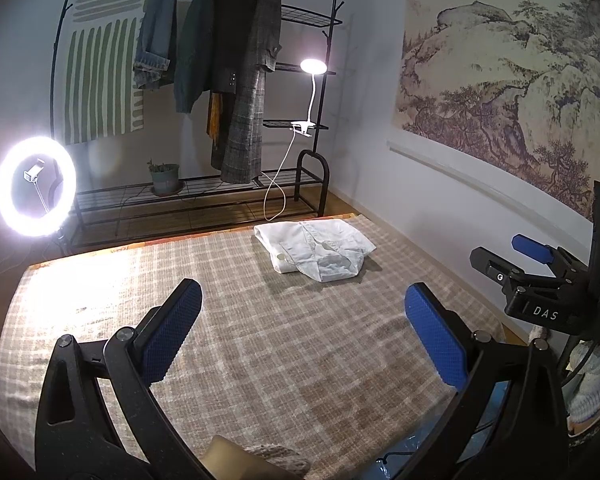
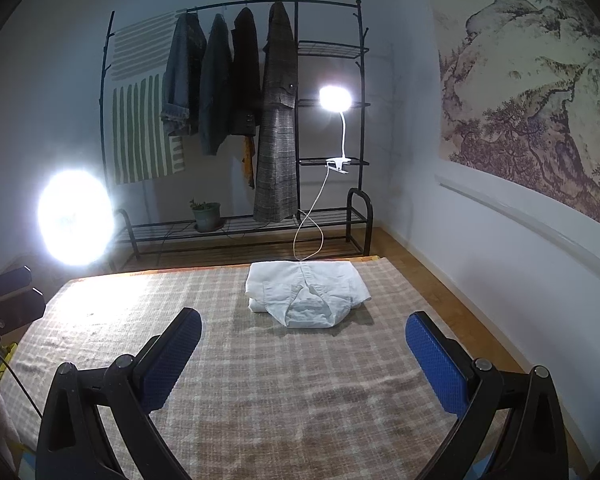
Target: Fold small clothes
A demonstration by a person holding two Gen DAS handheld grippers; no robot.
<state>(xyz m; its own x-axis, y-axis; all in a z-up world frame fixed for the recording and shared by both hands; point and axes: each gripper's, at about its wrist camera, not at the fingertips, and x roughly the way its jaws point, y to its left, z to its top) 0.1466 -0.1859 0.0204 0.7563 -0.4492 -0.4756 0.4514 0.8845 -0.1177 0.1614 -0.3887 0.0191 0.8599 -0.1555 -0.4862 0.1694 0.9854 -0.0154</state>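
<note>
A white shirt lies folded in a compact bundle near the far edge of the plaid-covered table. It also shows in the right wrist view, collar toward me. My left gripper is open and empty, held above the table well short of the shirt. My right gripper is open and empty, also short of the shirt. The right gripper shows at the right of the left wrist view, beside the table's right edge.
A black clothes rack with hanging coats stands behind the table. A bright ring light is at the far left. A clip lamp with a dangling white cable hangs on the rack. A wall runs along the right.
</note>
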